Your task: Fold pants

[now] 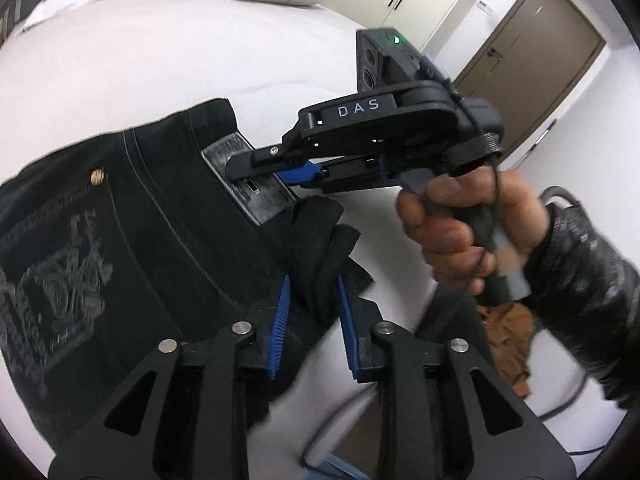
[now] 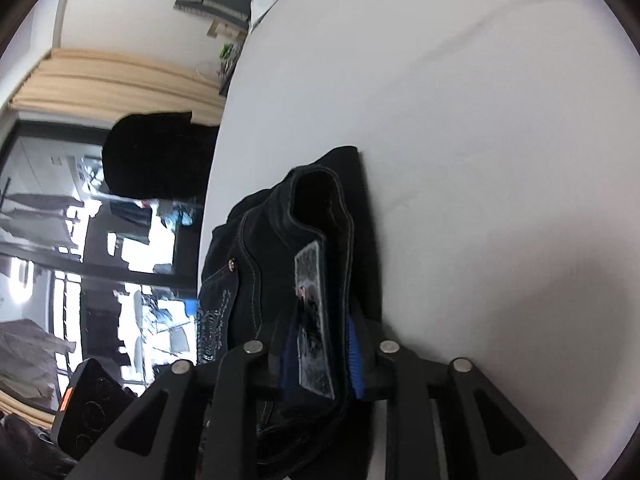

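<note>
Left wrist: my left gripper (image 1: 310,312) clamped on pants (image 1: 160,216) | right wrist: my right gripper (image 2: 320,344) clamped on waistband (image 2: 320,240) | bed (image 2: 480,100).

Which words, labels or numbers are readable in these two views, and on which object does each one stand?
"DAS": white letters on the body of the right gripper, left wrist view.
Grey patch at the waistband of the black pants: its print is too blurred to read.
Pocket embroidery: a picture, no readable letters.
Wall sign near the door: too small.
</note>
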The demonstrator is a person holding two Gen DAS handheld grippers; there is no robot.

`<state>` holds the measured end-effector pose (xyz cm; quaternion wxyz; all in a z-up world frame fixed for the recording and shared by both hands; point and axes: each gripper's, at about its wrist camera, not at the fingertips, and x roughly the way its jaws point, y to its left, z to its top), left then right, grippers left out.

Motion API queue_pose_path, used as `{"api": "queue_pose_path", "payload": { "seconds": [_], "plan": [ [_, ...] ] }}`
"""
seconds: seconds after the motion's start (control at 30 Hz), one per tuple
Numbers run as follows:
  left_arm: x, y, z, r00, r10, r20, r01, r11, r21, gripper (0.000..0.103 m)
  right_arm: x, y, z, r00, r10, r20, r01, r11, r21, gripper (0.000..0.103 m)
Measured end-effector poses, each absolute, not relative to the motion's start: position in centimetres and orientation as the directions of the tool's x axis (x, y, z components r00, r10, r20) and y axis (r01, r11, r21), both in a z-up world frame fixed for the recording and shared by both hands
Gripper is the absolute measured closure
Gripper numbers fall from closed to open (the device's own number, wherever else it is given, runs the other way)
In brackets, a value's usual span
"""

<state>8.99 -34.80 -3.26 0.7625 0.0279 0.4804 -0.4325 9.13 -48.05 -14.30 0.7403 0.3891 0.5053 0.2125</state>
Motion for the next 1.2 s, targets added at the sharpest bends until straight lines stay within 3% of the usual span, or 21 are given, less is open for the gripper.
{"api": "queue_pose_path", "payload": {
  "seconds": [0.17, 0.23, 0.4, 0.57, 0.7, 0.87, 1.2],
  "plan": [
    [9.3, -29.7, -0.7, 0.178, -0.689, -0.703, 0.66, 0.613, -0.434, 0.08, 6.9, -48.5, -11.1, 0.468, 0.584, -0.663, 0.102, 0.71, 0.697, 0.07],
    [10.4, -27.2, -0.4, 0.23, -0.689, -0.688, 0.612, 0.652, -0.448, 0.08, 5.7, -48.2, -9.3, 0.497, 0.6, -0.626, 0.065, 0.694, 0.717, 0.072],
    [14.8, -22.5, -2.2, 0.31, -0.677, -0.667, 0.511, 0.711, -0.484, 0.08, 4.0, -44.3, -7.6, 0.457, 0.636, -0.622, -0.035, 0.712, 0.701, 0.089],
    [20.3, -20.9, -4.5, 0.334, -0.659, -0.675, 0.444, 0.741, -0.504, 0.08, 4.1, -44.0, -12.0, 0.396, 0.613, -0.684, 0.055, 0.727, 0.684, 0.103],
    [23.3, -19.3, -6.9, 0.319, -0.663, -0.677, 0.401, 0.742, -0.537, 0.08, 3.9, -44.9, -13.0, 0.412, 0.635, -0.654, 0.079, 0.69, 0.72, 0.103],
    [20.5, -18.0, -7.6, 0.329, -0.646, -0.688, 0.436, 0.751, -0.496, 0.081, 3.5, -45.3, -13.5, 0.427, 0.63, -0.649, 0.089, 0.685, 0.723, 0.103],
    [9.3, -17.3, -6.7, 0.395, -0.563, -0.726, 0.615, 0.749, -0.246, 0.081, 2.0, -45.0, -12.6, 0.477, 0.595, -0.647, 0.079, 0.704, 0.706, 0.103]
  ]
}}
